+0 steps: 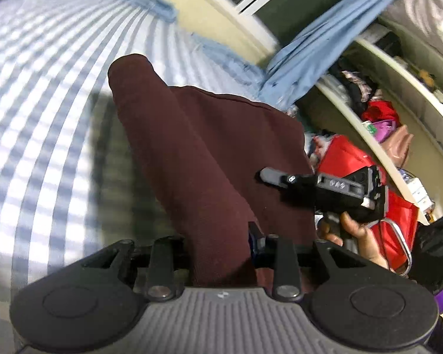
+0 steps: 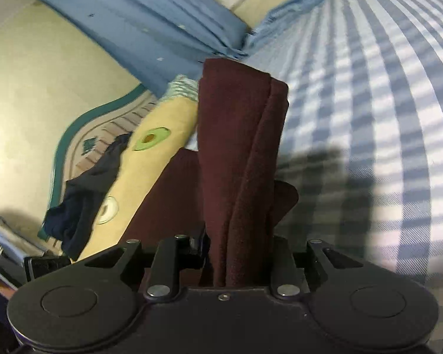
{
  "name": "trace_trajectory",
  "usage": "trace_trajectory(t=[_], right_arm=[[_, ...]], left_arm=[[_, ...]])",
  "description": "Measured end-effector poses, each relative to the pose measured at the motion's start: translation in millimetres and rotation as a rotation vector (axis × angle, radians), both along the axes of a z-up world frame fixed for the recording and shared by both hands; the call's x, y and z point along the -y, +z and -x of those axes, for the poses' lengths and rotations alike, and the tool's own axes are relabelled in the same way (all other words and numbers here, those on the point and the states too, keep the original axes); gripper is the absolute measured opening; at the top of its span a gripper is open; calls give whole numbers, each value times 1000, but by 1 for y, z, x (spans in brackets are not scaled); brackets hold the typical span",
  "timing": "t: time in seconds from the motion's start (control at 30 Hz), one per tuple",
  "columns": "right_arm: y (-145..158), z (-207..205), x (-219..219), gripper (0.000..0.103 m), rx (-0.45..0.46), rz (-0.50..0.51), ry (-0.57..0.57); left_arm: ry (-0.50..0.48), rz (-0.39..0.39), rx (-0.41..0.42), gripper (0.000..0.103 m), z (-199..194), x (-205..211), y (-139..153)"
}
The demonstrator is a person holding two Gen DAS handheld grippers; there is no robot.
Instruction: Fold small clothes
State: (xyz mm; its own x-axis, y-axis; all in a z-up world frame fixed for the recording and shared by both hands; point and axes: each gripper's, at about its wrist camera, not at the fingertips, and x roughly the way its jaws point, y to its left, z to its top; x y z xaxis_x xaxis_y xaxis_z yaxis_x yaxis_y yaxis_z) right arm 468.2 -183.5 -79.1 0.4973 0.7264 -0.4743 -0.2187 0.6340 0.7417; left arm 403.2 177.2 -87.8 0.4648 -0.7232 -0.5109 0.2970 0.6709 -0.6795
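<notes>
The maroon cloth [image 1: 209, 153] hangs bunched between the two grippers above the checked bed [image 1: 44, 112], casting a shadow on the sheet just beneath it. In the left wrist view the left gripper [image 1: 221, 250] has the cloth running straight into the gap between its jaws, which hide under the folds; the fabric is gathered there and the jaws grasp it. Beyond the cloth's far edge, to the right, the right gripper [image 1: 268, 175] reaches in sideways against the fabric, a hand [image 1: 351, 233] wrapped round its handle.

In the right wrist view the cloth [image 2: 239, 153] rises from that gripper [image 2: 239, 259] as a tall rolled column of several layers, pinched at its base between the jaws, so these too are clenched on the cloth. A lower flap of the same cloth spreads out behind the column on both sides.

Left of the cloth lies a yellow pillow [image 2: 150, 153] printed with avocados, a dark garment [image 2: 85, 200] draped over it. A blue curtain [image 2: 138, 26] hangs past the bed's far edge.
</notes>
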Motion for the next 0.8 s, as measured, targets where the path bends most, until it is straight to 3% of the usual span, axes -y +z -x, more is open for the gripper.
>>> trace_trajectory(t=[0.03, 0.1, 0.13, 0.2, 0.23, 0.27, 0.33, 0.4, 0.5, 0.63, 0.8], right_arm=[[-9, 0, 5, 46, -27, 3, -27], [-22, 0, 16, 62, -44, 15, -99], [-28, 1, 24, 65, -53, -2, -119], [-33, 8, 42, 69, -46, -42, -160], [-31, 12, 49, 74, -28, -41, -182], [-24, 19, 56, 76, 5, -28, -207], [-4, 31, 67, 77, 111, 32, -219], [22, 46, 68, 78, 240, 113, -214], [54, 57, 64, 86, 349, 76, -138], [68, 42, 32, 90, 316, -22, -71], [33, 15, -3, 86, 204, 3, -43]], left_arm=[[22, -15, -30, 44, -1, -5, -12], [63, -4, -86, 61, 0, -15, -32], [82, 4, -95, 67, 2, -21, -37], [134, -6, -55, 80, 13, -34, -35], [158, -40, -25, 94, 19, -40, -29], [199, -99, 10, 102, 25, -44, -21], [290, -255, 102, 102, 37, -54, 1], [318, -349, 157, 102, 47, -58, 24], [311, -414, 206, 102, 57, -52, 53], [211, -401, 261, 102, 73, -14, 73], [57, -468, 267, 102, 96, 50, 52]])
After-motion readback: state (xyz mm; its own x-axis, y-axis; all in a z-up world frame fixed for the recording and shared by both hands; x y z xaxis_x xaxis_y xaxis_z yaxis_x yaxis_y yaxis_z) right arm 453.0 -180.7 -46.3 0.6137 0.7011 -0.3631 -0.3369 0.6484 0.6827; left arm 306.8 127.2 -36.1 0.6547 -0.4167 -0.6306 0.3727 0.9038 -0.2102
